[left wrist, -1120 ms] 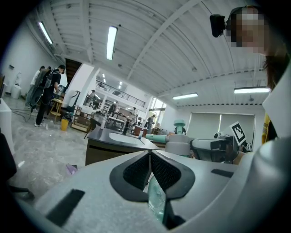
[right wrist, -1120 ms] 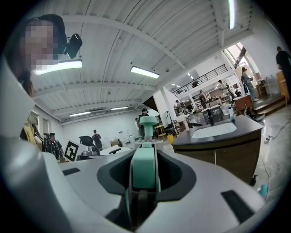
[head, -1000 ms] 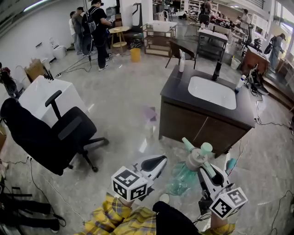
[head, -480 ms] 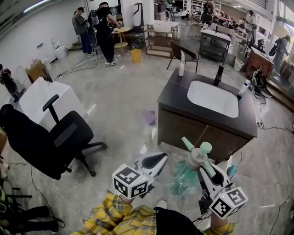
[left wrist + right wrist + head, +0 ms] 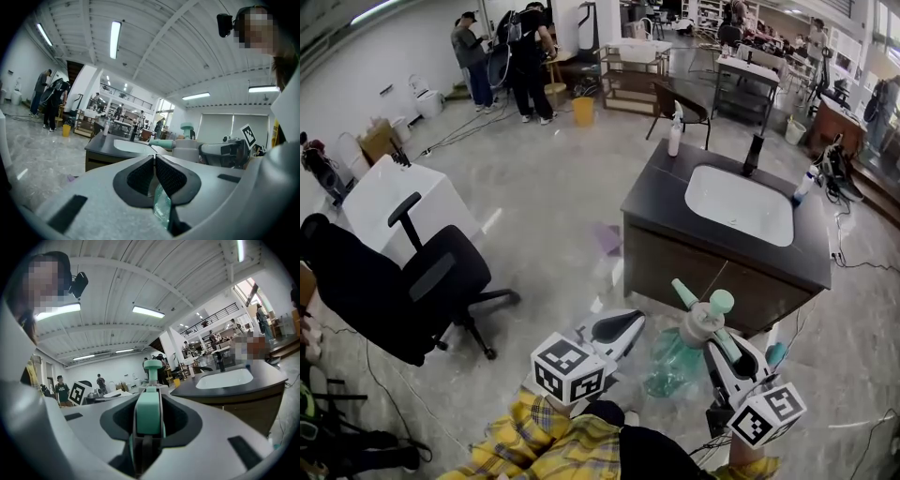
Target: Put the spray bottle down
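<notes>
The right gripper (image 5: 719, 339) is clamping its jaws on the mint trigger head of the spray bottle (image 5: 675, 361), holding it in the air above the floor, short of the dark vanity counter (image 5: 661, 202). The left gripper (image 5: 617, 330) is hanging beside it, jaws together on nothing. Judgement: the thin clear body is looking light, squashable and slippery, so the rigid head is offering the sounder hold.
</notes>
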Tool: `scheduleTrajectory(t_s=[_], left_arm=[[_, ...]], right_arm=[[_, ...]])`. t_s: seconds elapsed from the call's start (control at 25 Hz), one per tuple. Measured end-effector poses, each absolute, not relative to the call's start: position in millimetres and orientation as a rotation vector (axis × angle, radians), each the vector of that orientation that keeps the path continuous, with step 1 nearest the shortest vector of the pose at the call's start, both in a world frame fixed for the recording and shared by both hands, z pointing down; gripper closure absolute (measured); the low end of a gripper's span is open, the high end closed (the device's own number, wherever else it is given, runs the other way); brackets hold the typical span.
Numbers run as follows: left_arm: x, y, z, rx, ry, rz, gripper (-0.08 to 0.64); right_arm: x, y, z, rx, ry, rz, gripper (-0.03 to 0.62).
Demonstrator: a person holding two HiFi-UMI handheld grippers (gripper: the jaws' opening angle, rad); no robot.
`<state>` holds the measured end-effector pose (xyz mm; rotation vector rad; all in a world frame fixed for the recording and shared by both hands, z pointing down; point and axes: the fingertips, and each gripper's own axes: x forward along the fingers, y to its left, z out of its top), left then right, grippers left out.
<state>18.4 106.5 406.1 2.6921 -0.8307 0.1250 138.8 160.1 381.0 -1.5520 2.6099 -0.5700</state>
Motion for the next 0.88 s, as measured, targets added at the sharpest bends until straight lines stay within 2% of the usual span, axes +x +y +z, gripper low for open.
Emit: scheduleTrajectory(t_s=[0.36,0.88], left_arm=[[27,69,408,2.709,-0.785,0.122,0.549],[17,-34,397,2.739,-0.683,0.120,0.550]], right_arm=[[132,133,383,-1.562,2.622,-0.565,0.479],[104,35,382,-1.618,2.591,-0.594,0.479]])
